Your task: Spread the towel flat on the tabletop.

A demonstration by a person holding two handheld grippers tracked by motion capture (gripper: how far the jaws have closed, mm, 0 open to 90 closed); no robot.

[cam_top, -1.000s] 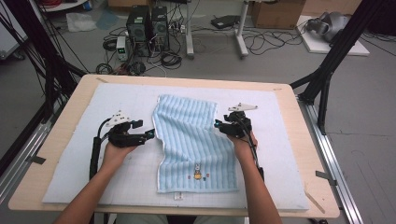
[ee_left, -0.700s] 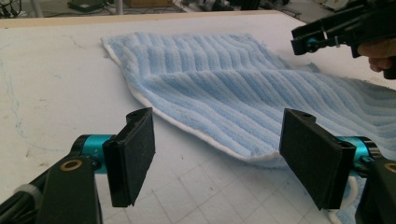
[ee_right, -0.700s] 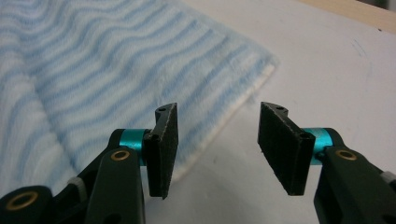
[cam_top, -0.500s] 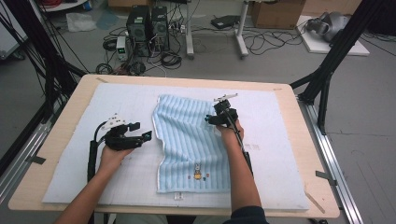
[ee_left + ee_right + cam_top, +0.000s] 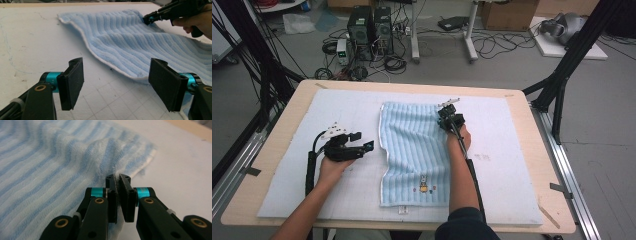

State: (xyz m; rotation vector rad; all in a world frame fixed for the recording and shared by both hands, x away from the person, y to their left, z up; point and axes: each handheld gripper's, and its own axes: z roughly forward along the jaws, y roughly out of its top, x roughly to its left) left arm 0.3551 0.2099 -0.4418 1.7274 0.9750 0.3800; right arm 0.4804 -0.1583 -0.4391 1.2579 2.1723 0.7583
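A light blue striped towel (image 5: pixel 412 150) lies flat on the white mat (image 5: pixel 337 110), with a small picture near its front hem. My right gripper (image 5: pixel 443 114) sits at the towel's right edge near the far corner. Its jaws have just been closing, and in the right gripper view the right gripper (image 5: pixel 118 178) is shut on a raised fold of the towel (image 5: pixel 50 165). My left gripper (image 5: pixel 363 140) rests on the mat just left of the towel. In the left gripper view the left gripper (image 5: pixel 116 82) is open, and the towel's edge (image 5: pixel 130 42) lies ahead of it, untouched.
The mat covers most of a wooden table (image 5: pixel 532 150). Bare mat lies on both sides of the towel. Black frame struts (image 5: pixel 562 75) stand at the table's left and right. Computers and cables (image 5: pixel 367 25) sit on the floor beyond the far edge.
My right hand moved left from the bare mat onto the towel's right edge and its jaws closed there. The left hand and gripper kept still.
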